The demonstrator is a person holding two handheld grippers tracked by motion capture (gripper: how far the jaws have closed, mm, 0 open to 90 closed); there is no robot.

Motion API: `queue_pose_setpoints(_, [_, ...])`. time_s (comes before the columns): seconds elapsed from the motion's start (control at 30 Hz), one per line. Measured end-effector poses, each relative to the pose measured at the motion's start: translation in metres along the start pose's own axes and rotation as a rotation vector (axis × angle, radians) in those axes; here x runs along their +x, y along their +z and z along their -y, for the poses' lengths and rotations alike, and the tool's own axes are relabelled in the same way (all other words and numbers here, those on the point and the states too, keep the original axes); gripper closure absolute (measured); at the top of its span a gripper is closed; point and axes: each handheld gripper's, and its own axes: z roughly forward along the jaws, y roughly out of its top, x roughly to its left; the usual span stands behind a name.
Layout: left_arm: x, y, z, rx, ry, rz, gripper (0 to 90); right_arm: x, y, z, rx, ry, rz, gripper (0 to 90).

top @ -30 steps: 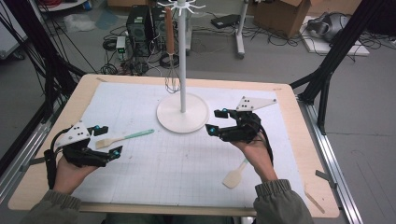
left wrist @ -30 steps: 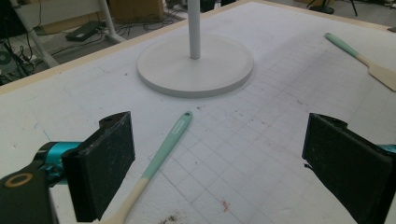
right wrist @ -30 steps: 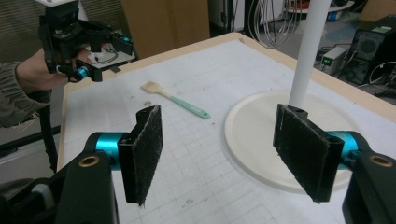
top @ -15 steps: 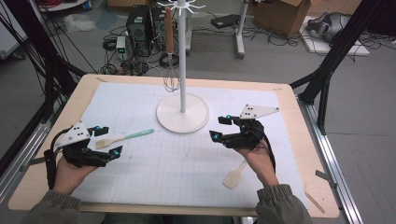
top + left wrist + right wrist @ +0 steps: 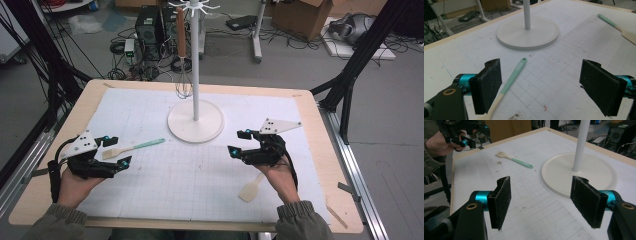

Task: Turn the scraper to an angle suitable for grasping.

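Observation:
A spatula (image 5: 134, 147) with a teal handle and a pale blade lies on the white mat. Its blade end sits between the jaws of my left gripper (image 5: 119, 151), close to one pad (image 5: 486, 87). Those jaws have just been closing a little, but they stand apart and do not press on it. My right gripper (image 5: 237, 142) hovers open over bare mat, right of the stand's round base (image 5: 195, 131), with nothing between its pads (image 5: 586, 200). A second spatula (image 5: 249, 190) lies under my right hand.
The white stand's pole (image 5: 195, 60) rises from mid-table, and a whisk (image 5: 183, 86) with a wooden handle hangs from its top. The mat (image 5: 200, 170) covers most of the wooden table. Cables, computer cases and boxes lie on the floor beyond.
My right gripper has sunk slightly and drifted toward the near side. The left hand has kept its place over the teal spatula.

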Motion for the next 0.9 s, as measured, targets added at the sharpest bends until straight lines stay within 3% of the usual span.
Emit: queue_pose_setpoints(0.9, [-0.001,0.011,0.003,0.040,0.016,0.041,33.9,0.002,-0.010,0.038,0.020,0.028,0.022,32.3])
